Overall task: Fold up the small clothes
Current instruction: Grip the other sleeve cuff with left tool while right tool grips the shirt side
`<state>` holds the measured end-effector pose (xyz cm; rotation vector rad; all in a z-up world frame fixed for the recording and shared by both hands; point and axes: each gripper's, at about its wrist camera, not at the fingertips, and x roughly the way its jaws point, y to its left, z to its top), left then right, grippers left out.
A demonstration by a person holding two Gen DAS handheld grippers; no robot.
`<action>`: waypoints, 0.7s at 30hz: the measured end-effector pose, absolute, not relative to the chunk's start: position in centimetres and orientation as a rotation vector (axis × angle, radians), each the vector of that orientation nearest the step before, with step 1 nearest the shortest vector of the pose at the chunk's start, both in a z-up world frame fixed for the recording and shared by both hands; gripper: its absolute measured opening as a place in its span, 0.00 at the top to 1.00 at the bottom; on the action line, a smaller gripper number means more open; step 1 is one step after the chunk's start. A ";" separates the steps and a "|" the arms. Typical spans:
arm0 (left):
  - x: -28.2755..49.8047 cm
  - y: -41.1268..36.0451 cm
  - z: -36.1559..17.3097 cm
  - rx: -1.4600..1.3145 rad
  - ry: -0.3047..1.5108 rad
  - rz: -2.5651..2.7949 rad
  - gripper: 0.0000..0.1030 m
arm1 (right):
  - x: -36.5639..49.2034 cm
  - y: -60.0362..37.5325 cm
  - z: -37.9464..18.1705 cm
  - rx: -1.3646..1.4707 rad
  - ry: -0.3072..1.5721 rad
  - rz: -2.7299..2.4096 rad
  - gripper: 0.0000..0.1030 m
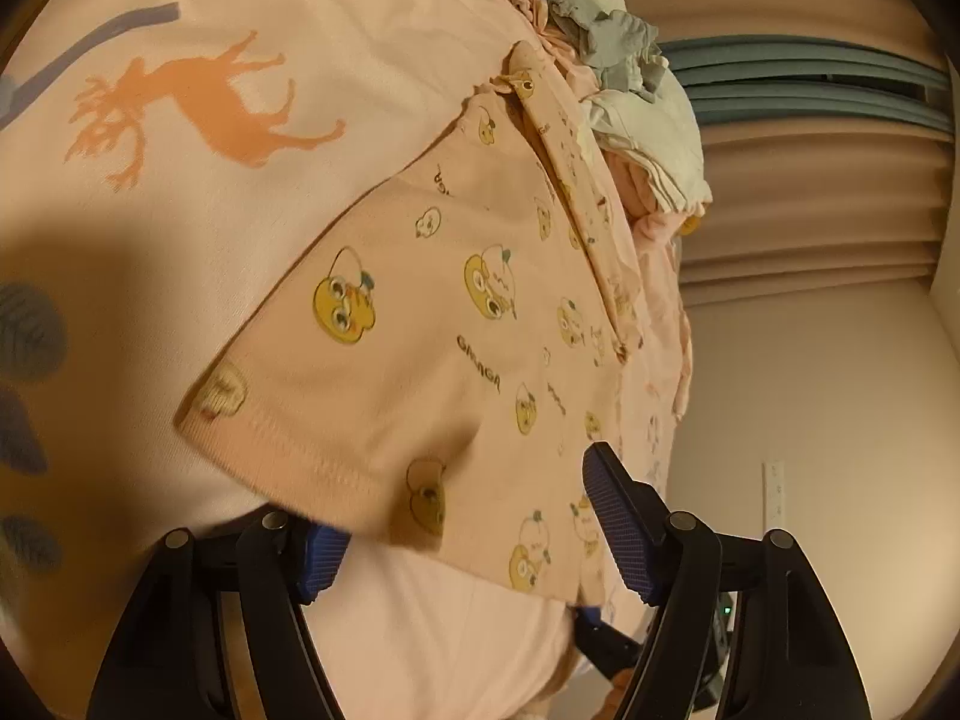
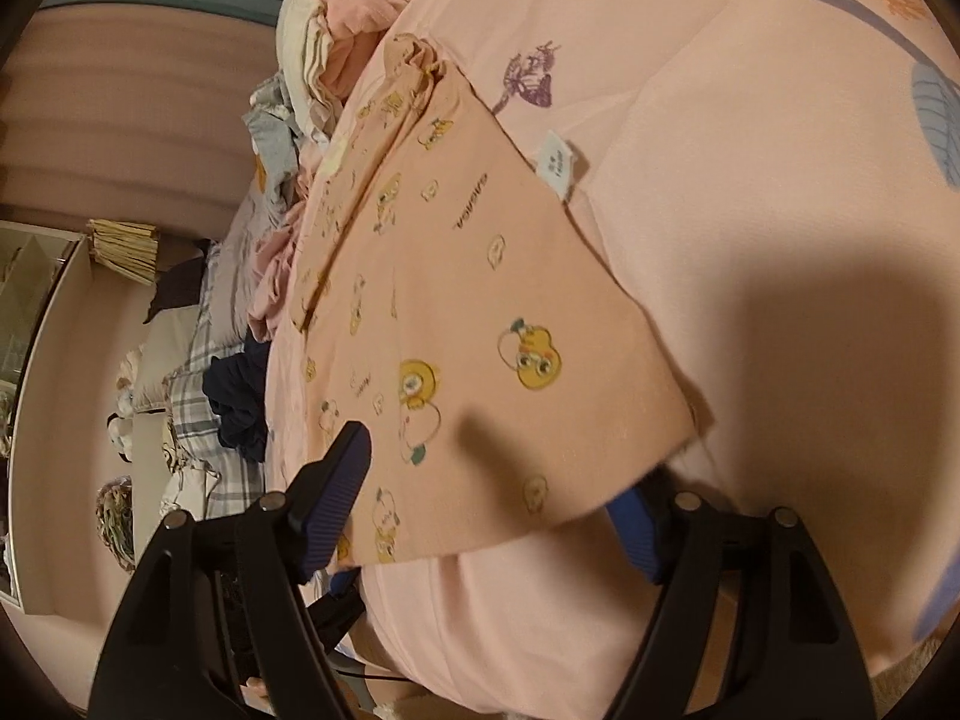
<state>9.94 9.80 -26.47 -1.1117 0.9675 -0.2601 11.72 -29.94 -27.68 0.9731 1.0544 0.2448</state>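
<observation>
A small pink garment (image 1: 432,324) printed with yellow cartoon faces lies flat on the pink bedsheet (image 1: 240,12), its hem toward me. My left gripper (image 1: 468,534) stands open at that hem. Its left pad (image 1: 321,558) is partly hidden under the cloth's edge and its right pad (image 1: 618,516) shows above the cloth. In the right wrist view the same garment (image 2: 480,300) shows a white label (image 2: 555,165) at its side. My right gripper (image 2: 486,510) is open at the near corner. One pad (image 2: 336,492) lies over the cloth, the other (image 2: 636,534) partly beneath it.
A heap of grey, white and pink clothes (image 1: 630,78) sits at the far end of the bed (image 2: 336,48). A dark navy garment (image 2: 240,402) and plaid bedding (image 2: 198,384) lie off the left side. The sheet carries an orange deer print (image 1: 198,102).
</observation>
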 end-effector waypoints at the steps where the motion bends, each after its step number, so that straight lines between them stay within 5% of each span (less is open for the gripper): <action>1: 10.2 9.7 -26.4 -1.102 0.962 -0.258 0.29 | 11.9 -29.9 -27.7 0.962 1.045 0.250 0.27; 5: 10.8 9.3 -26.3 -1.054 0.939 -0.227 0.36 | 12.3 -29.5 -27.6 0.923 1.018 0.248 0.28; 8: 11.1 9.3 -26.7 -1.035 0.928 -0.182 0.56 | 12.3 -29.1 -27.5 0.858 1.001 0.235 0.34; 10: 11.2 9.4 -27.3 -1.013 0.933 -0.154 0.86 | 12.1 -28.9 -27.6 0.800 0.990 0.217 0.46; 11: 11.3 9.7 -27.9 -1.020 0.943 -0.133 0.92 | 12.1 -29.0 -27.7 0.782 0.988 0.204 0.51; 16: 11.3 10.7 -29.3 -1.153 0.938 -0.171 0.93 | 12.0 -31.4 -30.0 0.900 0.989 0.140 1.00; 21: 11.8 9.6 -28.2 -1.023 0.937 -0.135 0.93 | 11.7 -32.1 -30.4 0.949 0.988 0.178 1.00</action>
